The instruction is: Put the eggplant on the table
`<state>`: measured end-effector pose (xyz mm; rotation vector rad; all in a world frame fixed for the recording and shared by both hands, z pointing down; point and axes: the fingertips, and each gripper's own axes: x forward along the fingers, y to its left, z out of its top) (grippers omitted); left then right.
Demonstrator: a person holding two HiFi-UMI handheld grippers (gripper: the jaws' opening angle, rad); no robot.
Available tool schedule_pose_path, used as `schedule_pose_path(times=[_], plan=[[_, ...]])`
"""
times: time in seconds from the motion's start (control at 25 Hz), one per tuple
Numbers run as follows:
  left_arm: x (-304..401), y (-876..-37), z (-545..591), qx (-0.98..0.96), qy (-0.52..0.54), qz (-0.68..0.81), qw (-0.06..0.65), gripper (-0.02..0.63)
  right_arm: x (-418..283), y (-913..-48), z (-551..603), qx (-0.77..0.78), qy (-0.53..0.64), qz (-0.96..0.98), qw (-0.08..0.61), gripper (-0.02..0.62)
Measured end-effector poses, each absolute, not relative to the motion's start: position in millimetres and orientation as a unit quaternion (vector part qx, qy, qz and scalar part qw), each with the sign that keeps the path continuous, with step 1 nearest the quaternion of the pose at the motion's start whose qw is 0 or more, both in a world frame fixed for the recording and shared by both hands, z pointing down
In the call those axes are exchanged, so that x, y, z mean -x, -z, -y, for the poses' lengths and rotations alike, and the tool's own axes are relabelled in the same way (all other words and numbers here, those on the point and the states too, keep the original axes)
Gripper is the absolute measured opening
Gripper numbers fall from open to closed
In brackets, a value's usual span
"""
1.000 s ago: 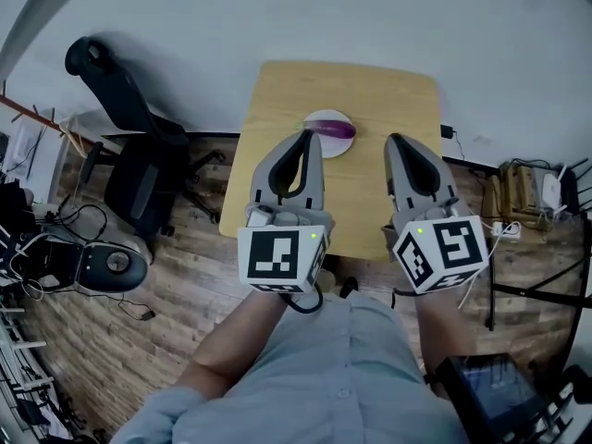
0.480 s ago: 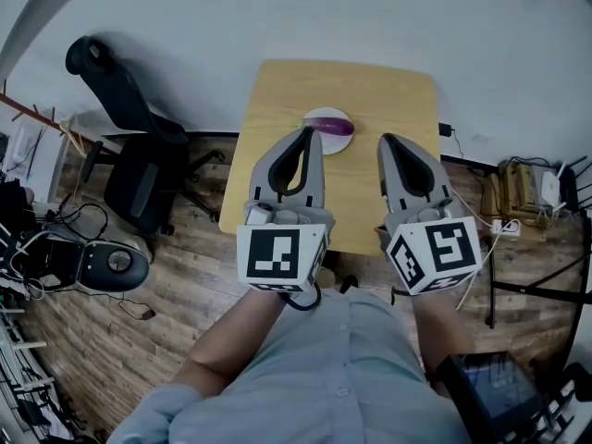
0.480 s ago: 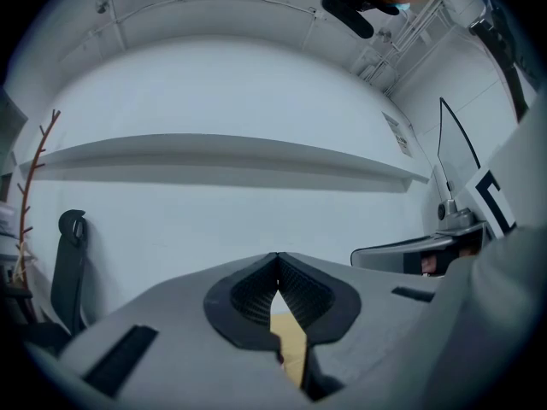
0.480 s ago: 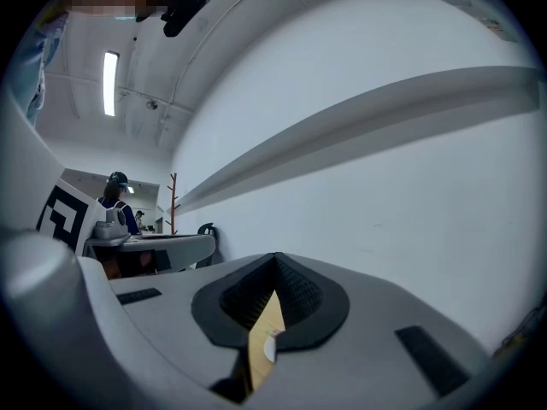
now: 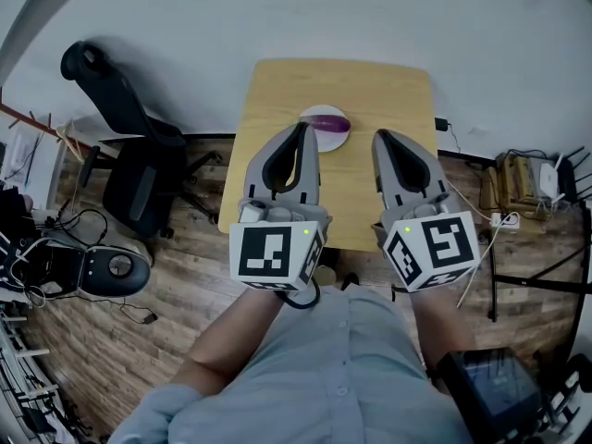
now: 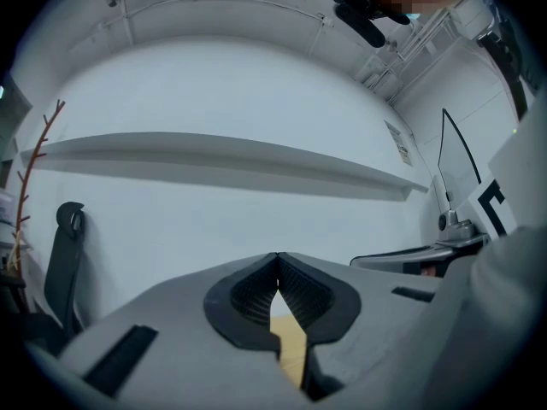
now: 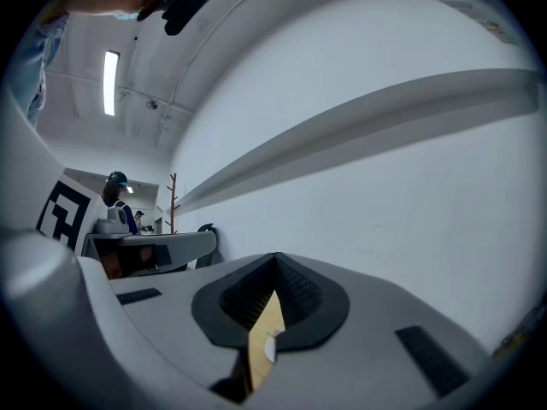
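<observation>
At your far left a black swivel office chair [image 5: 129, 169] stands on the brown wooden plank floor [image 5: 185, 294]. Next to it, the small square light-wood table [image 5: 277, 86] is set against the white wall [image 5: 324, 17].

Your left gripper [image 5: 300, 129] is grey, with a black-and-white marker cube at its back, and it points level over the near half of the table. Its 2 jaws are pressed together at the tips with nothing between them (the left gripper view shows only a sliver of tabletop through the gap behind the tips).

Just right of that tip in the head view, the glossy purple eggplant [image 5: 326, 121] lies on a small round white plate [image 5: 333, 142]. The plate sits on the table about midway across, so the eggplant rests on the plate and not on the bare wood.

Right of the plate, your right gripper [image 5: 379, 136] lies roughly parallel to the left one. Its 2 jaws also meet tip to tip and hold nothing. Neither gripper grasps the eggplant.

At the far right, a tangle of cables and small boxes [image 5: 523, 188] lies on the floor by the wall.
</observation>
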<state>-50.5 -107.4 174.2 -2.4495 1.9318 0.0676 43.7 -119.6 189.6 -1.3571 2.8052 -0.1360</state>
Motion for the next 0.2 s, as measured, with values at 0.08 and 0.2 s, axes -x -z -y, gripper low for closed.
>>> schedule_pose_path(times=[0.08,0.2], plan=[[51.7,-174.6,107.5,0.783,-0.024,-0.621,0.01,0.006,-43.6,-189.7,119.5,0.435,0.043,-0.899,0.011,0.0],[53.9,-175.5,105.7,0.782,-0.027,-0.623,0.006,0.006,-43.9,-190.3,117.7,0.438,0.044,-0.898,0.01,0.0]])
